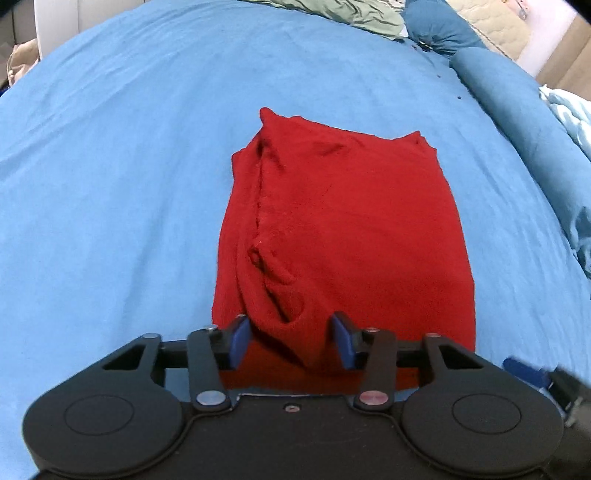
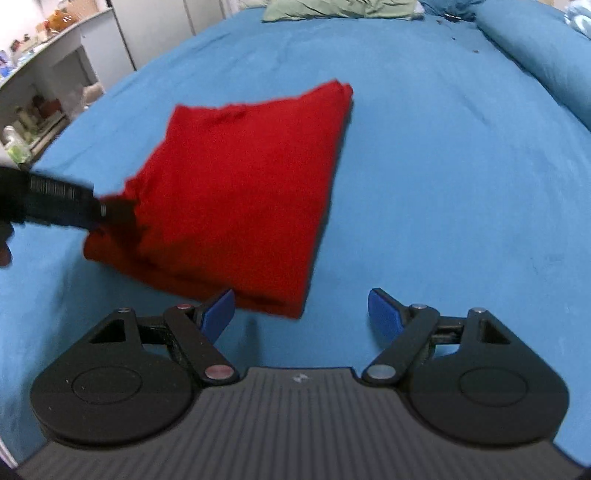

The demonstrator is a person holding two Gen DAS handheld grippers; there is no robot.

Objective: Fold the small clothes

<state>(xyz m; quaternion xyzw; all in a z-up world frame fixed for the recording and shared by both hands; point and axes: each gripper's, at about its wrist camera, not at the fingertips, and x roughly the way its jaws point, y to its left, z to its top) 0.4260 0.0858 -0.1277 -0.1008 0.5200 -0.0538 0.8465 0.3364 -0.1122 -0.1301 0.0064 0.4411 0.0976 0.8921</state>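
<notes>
A red garment (image 1: 343, 221) lies folded into a rough rectangle on the blue bed sheet (image 1: 110, 184). My left gripper (image 1: 293, 341) is open at the garment's near edge, and a fold of red cloth sits between its blue pads without being pinched. In the right wrist view the garment (image 2: 240, 192) lies ahead and to the left, its near corner close to my left pad. My right gripper (image 2: 301, 314) is open and empty above bare sheet (image 2: 443, 184). The left gripper shows there as a black shape (image 2: 51, 199) at the garment's left corner.
A green pillow (image 1: 343, 13) and dark blue bedding (image 1: 517, 110) lie at the far end and right side of the bed. Pale blue crumpled bedding (image 1: 572, 118) is at the right edge. White shelves with clutter (image 2: 40, 92) stand beyond the bed's left side.
</notes>
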